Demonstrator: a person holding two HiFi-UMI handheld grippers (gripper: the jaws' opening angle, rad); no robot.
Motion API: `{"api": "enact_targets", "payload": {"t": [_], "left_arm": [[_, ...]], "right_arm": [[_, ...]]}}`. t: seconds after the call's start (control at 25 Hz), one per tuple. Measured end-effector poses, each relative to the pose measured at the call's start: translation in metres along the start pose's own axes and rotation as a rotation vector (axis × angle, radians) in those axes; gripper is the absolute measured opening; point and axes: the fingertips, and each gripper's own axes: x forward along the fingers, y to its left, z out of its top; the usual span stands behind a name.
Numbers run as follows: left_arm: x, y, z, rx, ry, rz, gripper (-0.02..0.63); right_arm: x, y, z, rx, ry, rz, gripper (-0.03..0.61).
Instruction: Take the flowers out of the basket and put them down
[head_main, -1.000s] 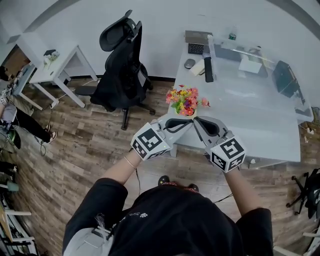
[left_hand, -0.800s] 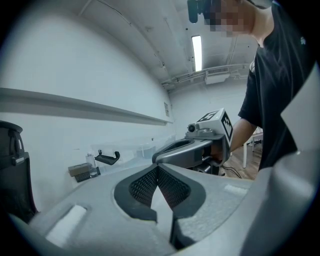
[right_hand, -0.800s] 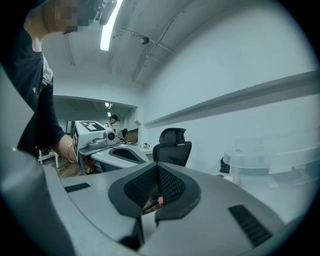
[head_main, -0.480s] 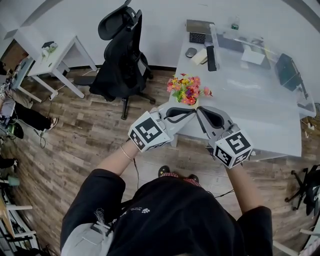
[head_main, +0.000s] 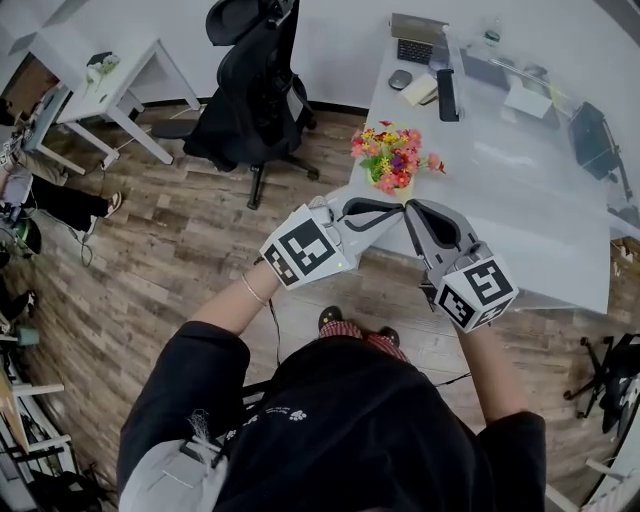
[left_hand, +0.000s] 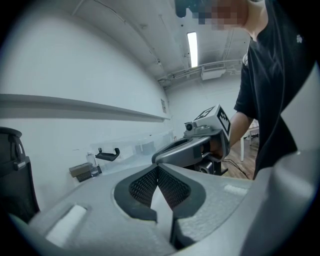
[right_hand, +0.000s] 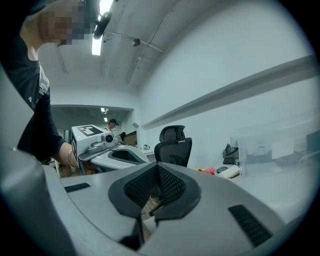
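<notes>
A bunch of bright pink, yellow and orange flowers (head_main: 393, 155) stands at the near left corner of the white desk (head_main: 520, 200); its basket is almost wholly hidden under the blooms. My left gripper (head_main: 397, 207) and right gripper (head_main: 409, 207) are held tip to tip just in front of the flowers, a little short of them, both shut and holding nothing. The left gripper view shows its shut jaws (left_hand: 157, 168) and the right gripper (left_hand: 192, 147) opposite. In the right gripper view the jaws (right_hand: 157, 168) are shut, with the left gripper (right_hand: 107, 150) and the flowers (right_hand: 209, 171) beyond.
A black office chair (head_main: 258, 85) stands left of the desk. Keyboard (head_main: 415, 50), mouse (head_main: 400, 78), a dark monitor (head_main: 445, 92) and a laptop (head_main: 590, 135) lie on the desk's far part. A small white table (head_main: 110, 85) and a seated person's legs (head_main: 60, 200) are at the left.
The head view has swung, so desk and flowers sit higher and further right. Both grippers stay shut and tip to tip before the flowers; nothing was taken hold of.
</notes>
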Motion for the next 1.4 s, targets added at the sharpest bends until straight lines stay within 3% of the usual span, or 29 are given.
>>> {"api": "enact_targets", "payload": {"t": [0.44,0.88,1.4], "left_arm": [[-0.011,0.005,-0.015,-0.059,-0.012,0.046,0.006],[-0.023,0.002,-0.031,-0.120,0.027,0.065,0.006],[-0.023,0.003,-0.041,-0.115,0.058,0.050,0.006]], "right_arm": [[0.014,0.010,-0.009,-0.031,0.005,0.023,0.011],[0.023,0.023,-0.024,-0.013,0.036,0.074,0.011],[0.027,0.022,-0.033,-0.008,0.057,0.078,0.011]]}}
